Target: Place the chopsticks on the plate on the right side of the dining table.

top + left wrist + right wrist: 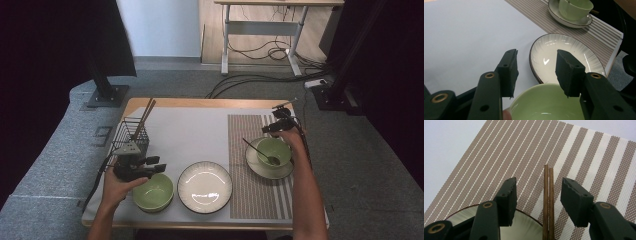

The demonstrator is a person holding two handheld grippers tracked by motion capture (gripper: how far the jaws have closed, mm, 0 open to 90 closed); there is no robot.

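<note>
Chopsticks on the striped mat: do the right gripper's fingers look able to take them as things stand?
Probably yes. The right gripper hangs open with the chopsticks between its fingers, neither pad touching. Nothing lies between; the saucer rim sits close beside them.

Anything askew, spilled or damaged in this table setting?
No spills or damage. One oddity: the chopsticks lie on the striped placemat with their near ends resting on the saucer rim, between the open right gripper jaws, rather than flat beside it.
</note>
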